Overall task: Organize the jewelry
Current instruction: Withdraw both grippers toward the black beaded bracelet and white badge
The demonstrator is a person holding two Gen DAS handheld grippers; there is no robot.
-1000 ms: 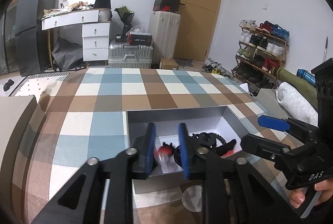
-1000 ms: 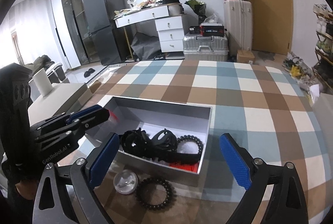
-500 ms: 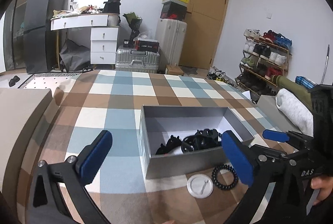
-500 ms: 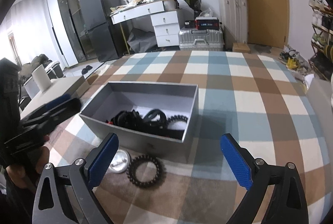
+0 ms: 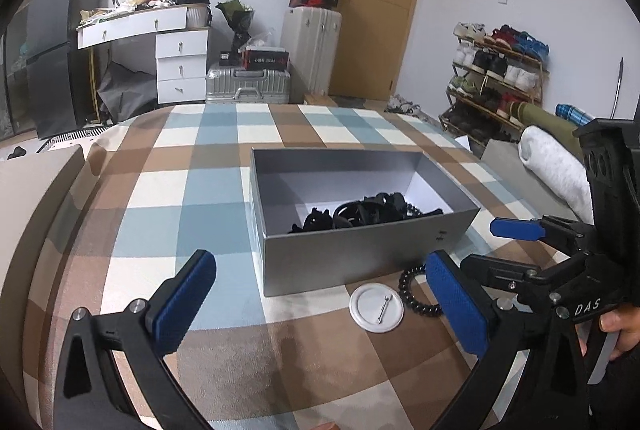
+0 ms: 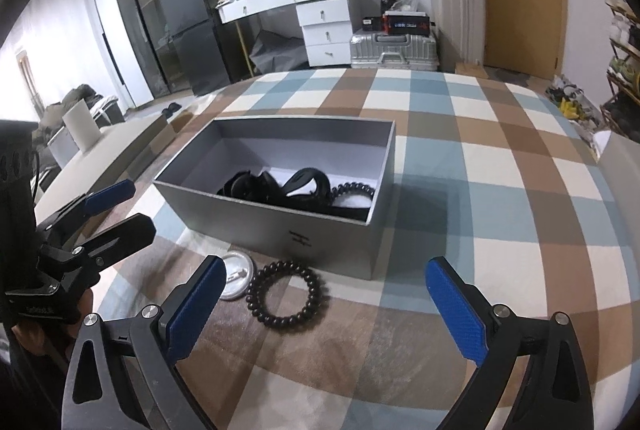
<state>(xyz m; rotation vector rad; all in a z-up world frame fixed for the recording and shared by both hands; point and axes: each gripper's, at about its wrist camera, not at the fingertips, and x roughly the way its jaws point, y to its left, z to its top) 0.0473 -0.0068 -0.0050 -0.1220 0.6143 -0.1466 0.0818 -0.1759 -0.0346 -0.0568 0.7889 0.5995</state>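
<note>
A grey open box (image 5: 352,258) (image 6: 280,226) sits on the checked cloth and holds several black bracelets (image 5: 360,212) (image 6: 296,186). In front of the box lie a black bead bracelet (image 6: 288,294) (image 5: 414,290) and a round silver pin badge (image 5: 376,308) (image 6: 238,276). My left gripper (image 5: 320,306) is open and empty, low and short of the box. My right gripper (image 6: 324,310) is open and empty, with the bead bracelet between its fingers' span. Each gripper shows in the other's view, the right (image 5: 516,250) and the left (image 6: 116,210).
The checked cloth (image 5: 168,198) covers the whole surface. A grey cushion edge (image 5: 32,182) lies at the left. Behind stand a white desk (image 5: 160,42), suitcases (image 5: 248,82), a door and a shoe rack (image 5: 496,70).
My left gripper was shut on a small red piece over the box; it has opened, let it go into the box and drawn back. Both grippers have pulled back toward the near edge.
</note>
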